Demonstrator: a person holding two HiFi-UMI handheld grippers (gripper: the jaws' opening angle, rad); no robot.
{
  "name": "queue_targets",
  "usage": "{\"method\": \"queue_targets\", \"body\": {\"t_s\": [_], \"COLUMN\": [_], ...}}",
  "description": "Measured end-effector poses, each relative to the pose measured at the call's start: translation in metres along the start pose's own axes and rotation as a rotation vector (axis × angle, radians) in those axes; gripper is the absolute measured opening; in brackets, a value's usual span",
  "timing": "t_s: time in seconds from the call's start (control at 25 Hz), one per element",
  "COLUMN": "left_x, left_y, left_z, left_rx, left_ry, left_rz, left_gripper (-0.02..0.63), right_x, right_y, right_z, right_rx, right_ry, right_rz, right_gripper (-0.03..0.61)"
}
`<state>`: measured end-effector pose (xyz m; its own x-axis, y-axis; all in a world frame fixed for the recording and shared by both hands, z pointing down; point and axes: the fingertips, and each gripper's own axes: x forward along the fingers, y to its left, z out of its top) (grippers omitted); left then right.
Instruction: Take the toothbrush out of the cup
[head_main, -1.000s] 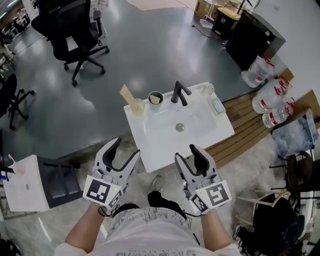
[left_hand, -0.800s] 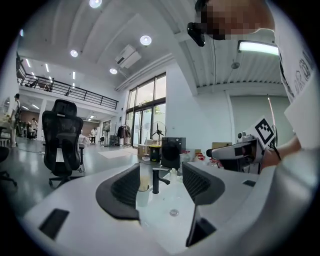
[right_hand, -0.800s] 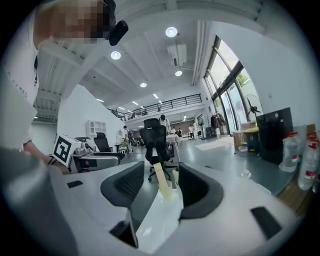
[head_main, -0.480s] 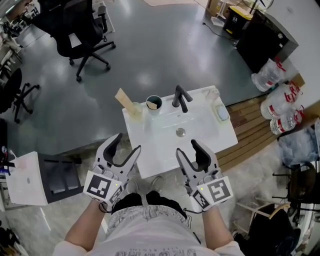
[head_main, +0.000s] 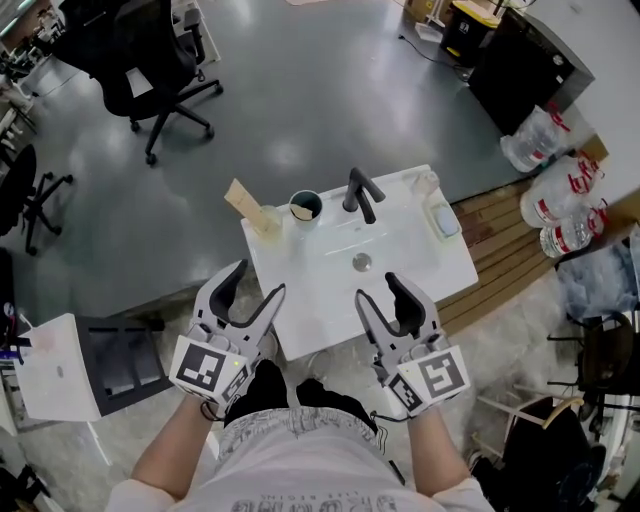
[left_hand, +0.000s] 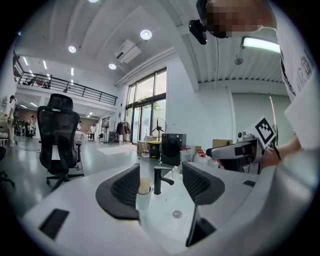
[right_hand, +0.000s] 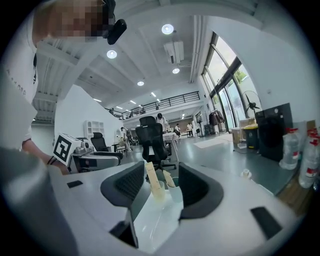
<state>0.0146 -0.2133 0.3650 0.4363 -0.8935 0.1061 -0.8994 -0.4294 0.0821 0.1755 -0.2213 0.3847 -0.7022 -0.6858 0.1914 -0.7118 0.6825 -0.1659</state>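
Left claw (head_main: 253, 290): jaws spread wide, nothing between them; held by the sink's (head_main: 400, 255) near left edge, pointing across the basin. Right claw (head_main: 382, 292): jaws equally wide, empty; held at the near edge, level with the left claw and apart from it. Tap (head_main: 358, 192): black, at the far rim, seen between the left jaws in the left gripper view. Cup (head_main: 315, 202): dark-rimmed, upright, just left of the tap at the far rim, well apart from both claws. Toothbrush (head_main: 299, 209): seemingly the short pale piece leaning inside that cup, though too small to be sure. Clear cup (head_main: 271, 221): at the far left corner, beside the first; a tall flat tan stick (head_main: 242, 197) leans out of it. Soap dish (head_main: 440, 218): on the far right rim. Office chair (head_main: 150, 60): on the grey floor beyond. Bottles (head_main: 560, 200): lying on the floor to the right of the sink.
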Motion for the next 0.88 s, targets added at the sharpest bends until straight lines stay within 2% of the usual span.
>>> {"method": "queue_targets", "body": {"t_s": [0.52,0.88], "left_x": [0.006,0.0], "left_y": [0.048,0.045], "left_z": [0.007,-0.007], "left_rx": [-0.008,-0.021], "left_ry": [-0.007,0.005], "left_rz": [-0.067,-0.044], "left_gripper": [0.287,0.287], "right_x": [0.033,0.032], "right_y": [0.017,0.03], "right_z": [0.012,0.004], "right_rx": [0.014,0.006], "right_ry": [-0.012,0.003], "right_rz": [-0.073,-0.026], "right_gripper": [0.229,0.229]}}
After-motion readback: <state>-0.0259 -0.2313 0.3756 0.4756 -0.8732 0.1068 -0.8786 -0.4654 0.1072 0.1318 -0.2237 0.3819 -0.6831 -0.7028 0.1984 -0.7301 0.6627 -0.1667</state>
